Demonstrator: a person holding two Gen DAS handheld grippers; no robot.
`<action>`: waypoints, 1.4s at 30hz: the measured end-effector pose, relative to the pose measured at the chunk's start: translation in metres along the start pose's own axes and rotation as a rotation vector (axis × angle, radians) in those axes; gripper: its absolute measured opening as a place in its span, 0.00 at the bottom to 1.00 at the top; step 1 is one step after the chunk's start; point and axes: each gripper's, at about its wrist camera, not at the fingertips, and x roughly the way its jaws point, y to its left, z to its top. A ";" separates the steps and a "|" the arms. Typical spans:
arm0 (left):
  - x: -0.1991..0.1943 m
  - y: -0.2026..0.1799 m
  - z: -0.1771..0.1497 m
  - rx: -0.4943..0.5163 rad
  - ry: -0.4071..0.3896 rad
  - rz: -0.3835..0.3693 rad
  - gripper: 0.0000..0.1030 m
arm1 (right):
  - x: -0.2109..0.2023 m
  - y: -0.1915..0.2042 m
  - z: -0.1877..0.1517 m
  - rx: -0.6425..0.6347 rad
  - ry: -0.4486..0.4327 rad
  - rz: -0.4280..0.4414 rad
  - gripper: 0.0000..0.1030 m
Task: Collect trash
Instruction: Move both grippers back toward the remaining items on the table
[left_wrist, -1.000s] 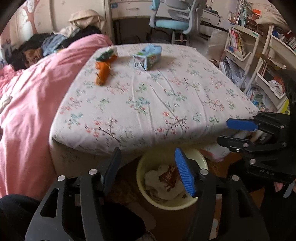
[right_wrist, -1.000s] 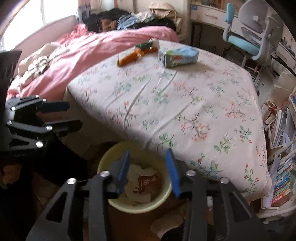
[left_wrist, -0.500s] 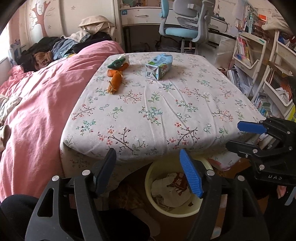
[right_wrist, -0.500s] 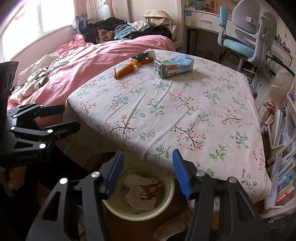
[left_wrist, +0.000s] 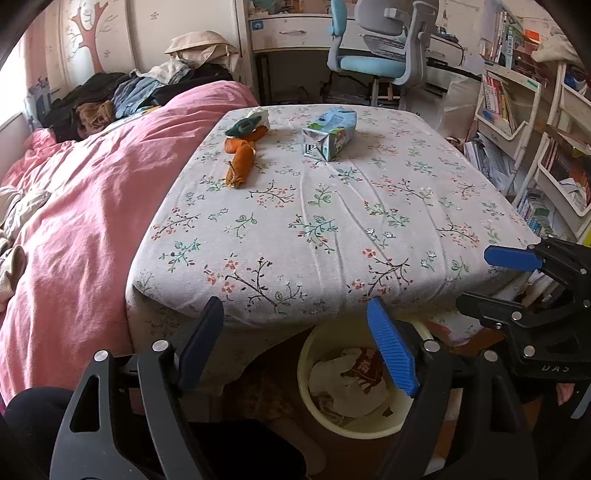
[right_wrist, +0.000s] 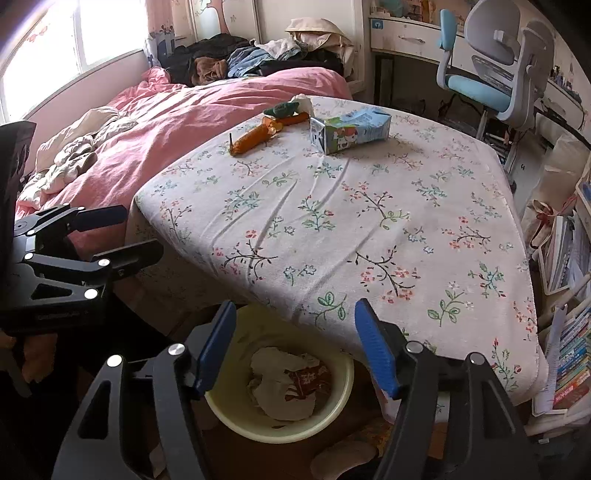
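One carton (left_wrist: 330, 133) lying flat, lengthwise away

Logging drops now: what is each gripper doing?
Left gripper: open, empty, jaws just opening.
Right gripper: open, empty, jaws just opening.

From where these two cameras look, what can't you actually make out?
- Yellow bin: left wrist view, its far rim is hidden under the table edge and the left gripper covers part of it.
- Trash in the bin: right wrist view, crumpled, print too small to read.
- Carton: print too small to read.
- Orange wrapper: contents cannot be told.
- Right gripper: its handle is cut off by the frame.
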 end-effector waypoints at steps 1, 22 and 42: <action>0.001 0.000 0.001 -0.002 0.002 0.002 0.75 | 0.001 0.000 0.001 0.001 0.001 0.001 0.63; 0.015 0.002 0.008 -0.034 0.021 0.013 0.76 | 0.015 -0.001 0.006 0.021 0.027 0.016 0.68; 0.082 0.076 0.103 -0.316 0.033 0.035 0.76 | 0.055 -0.058 0.092 0.323 -0.039 0.089 0.73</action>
